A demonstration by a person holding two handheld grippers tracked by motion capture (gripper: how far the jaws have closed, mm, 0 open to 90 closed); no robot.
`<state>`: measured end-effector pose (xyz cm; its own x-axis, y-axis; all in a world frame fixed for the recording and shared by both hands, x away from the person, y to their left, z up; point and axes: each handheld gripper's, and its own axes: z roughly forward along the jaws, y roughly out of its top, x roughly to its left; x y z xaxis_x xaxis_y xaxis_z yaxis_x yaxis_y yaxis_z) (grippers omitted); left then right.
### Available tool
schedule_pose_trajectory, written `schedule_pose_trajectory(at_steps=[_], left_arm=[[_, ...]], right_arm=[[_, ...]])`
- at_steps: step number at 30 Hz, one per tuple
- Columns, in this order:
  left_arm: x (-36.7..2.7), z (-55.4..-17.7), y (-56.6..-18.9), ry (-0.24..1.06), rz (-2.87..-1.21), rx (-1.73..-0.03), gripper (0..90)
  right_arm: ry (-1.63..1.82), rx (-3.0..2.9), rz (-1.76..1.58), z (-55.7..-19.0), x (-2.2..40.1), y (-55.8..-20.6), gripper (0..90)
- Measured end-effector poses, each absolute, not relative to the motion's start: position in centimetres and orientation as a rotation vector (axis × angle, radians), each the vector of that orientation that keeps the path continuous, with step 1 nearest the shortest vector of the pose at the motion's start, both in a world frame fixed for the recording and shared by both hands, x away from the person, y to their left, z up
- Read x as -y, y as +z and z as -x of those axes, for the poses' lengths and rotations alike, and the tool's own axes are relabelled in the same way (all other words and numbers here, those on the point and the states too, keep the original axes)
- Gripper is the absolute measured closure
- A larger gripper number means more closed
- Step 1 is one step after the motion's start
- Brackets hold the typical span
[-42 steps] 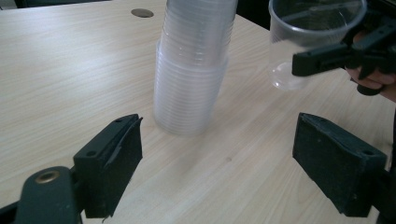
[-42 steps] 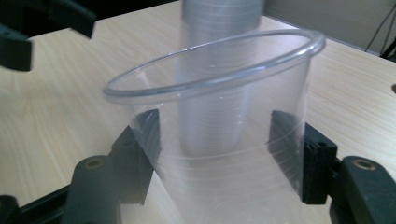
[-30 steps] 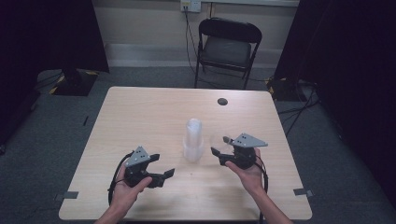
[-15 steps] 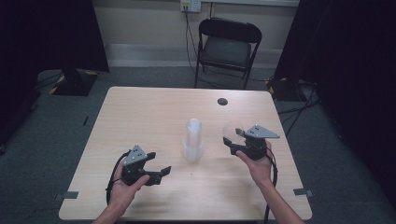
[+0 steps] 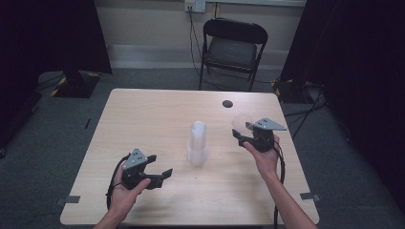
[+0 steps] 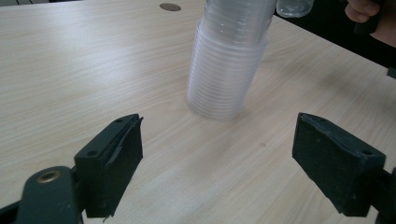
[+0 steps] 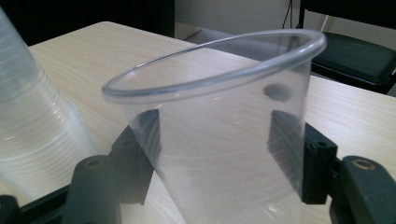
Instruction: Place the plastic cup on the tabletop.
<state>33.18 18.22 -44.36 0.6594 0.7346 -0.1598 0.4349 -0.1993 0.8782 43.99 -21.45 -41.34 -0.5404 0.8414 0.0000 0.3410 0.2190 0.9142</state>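
A stack of clear plastic cups (image 5: pixel 197 143) stands mouth-down at the middle of the wooden table (image 5: pixel 143 124). To its right, my right gripper (image 5: pixel 240 136) is shut on a single clear cup (image 5: pixel 242 122) and holds it above the table. In the right gripper view the cup (image 7: pixel 215 79) sits rim-up with a jaw pressed on each side, and the stack (image 7: pixel 32 135) is at the left. My left gripper (image 5: pixel 161 175) stands open near the front left. In its own view the wide-apart jaws frame the stack (image 6: pixel 229 60) with nothing between them.
A small dark round spot (image 5: pixel 227 103) marks the table's far side. A black folding chair (image 5: pixel 234 47) stands behind the table. Dark curtains hang on both sides. The right hand (image 6: pixel 369 18) appears at the top right of the left gripper view.
My right gripper has carried the single cup to the right and farther back, away from the stack. The left gripper has hardly moved.
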Motion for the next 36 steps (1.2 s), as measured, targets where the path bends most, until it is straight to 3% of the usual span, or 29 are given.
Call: schedule_pose_trajectory(at_steps=[17, 36], left_arm=[[-18.2, -33.2, -44.6, 0.368, -1.845, -0.935, 17.1], [-19.0, -33.2, -44.9, 0.380, -1.829, -0.966, 18.2]], right_arm=[[1.292, -1.984, -1.134, -46.7, 20.3, -42.5, 34.0], [1.249, -2.009, -1.245, -49.7, 18.7, -46.5, 33.5]])
